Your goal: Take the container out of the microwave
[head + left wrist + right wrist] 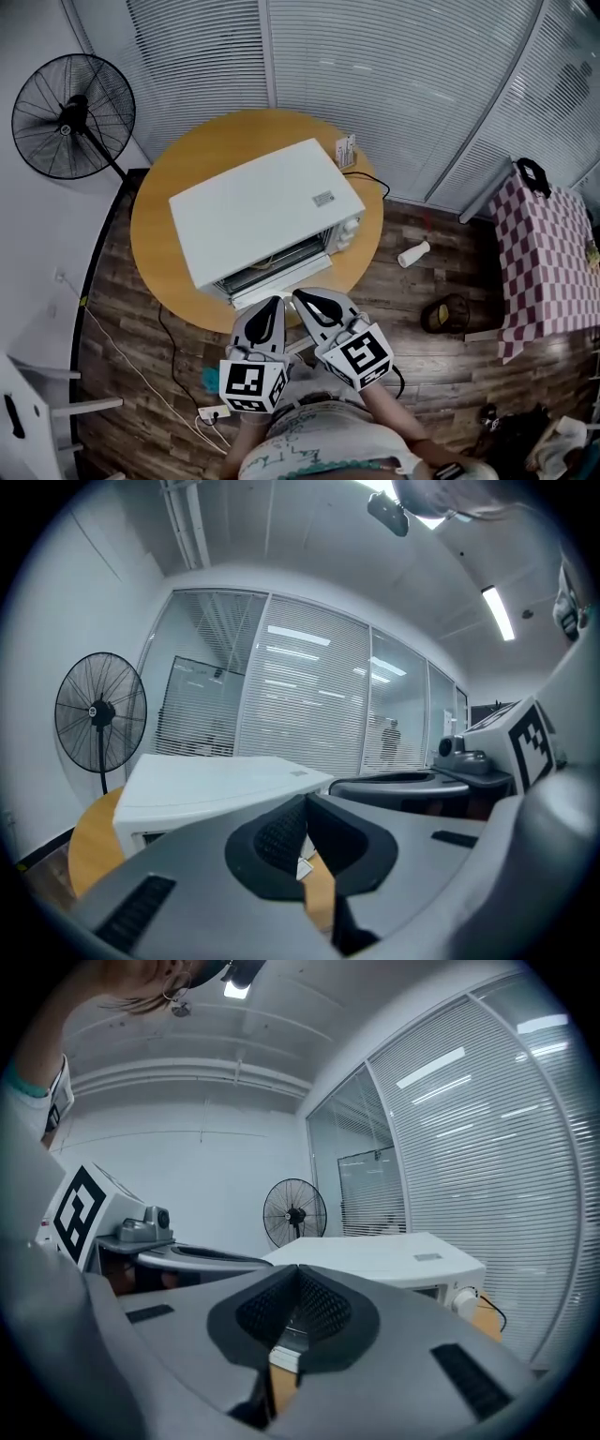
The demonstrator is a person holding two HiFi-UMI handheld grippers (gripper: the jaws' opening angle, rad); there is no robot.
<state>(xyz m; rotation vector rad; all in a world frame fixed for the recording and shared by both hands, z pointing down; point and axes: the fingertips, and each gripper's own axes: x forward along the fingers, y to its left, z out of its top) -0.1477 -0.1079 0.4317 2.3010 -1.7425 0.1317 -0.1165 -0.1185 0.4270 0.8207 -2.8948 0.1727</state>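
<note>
Stage: we judge the task barely begun; nothing has been taken out, and neither tool touches the microwave point(267, 216).
Microwave: a white box on the round wooden table point(169, 202), its front turned to the table edge nearest us, with knobs point(349, 230) at the right end of that front.
Container: we see it in no view. We judge it sits inside the microwave, since nothing of the kind stands on the table or in either tool.
Door: the front shows a barred opening with a pale strip below it. We cannot tell whether the door is closed or swung down.
Left gripper point(277, 302): jaws pressed together with nothing between them, at the near table edge in front of the microwave.
Right gripper point(297, 294): jaws likewise pressed together and empty, just beside the left gripper, tips close to each other.
Left to do: in our judgement, all of it. We must get the door open if it is closed, spread the jaws, grip the container and draw it out.
</note>
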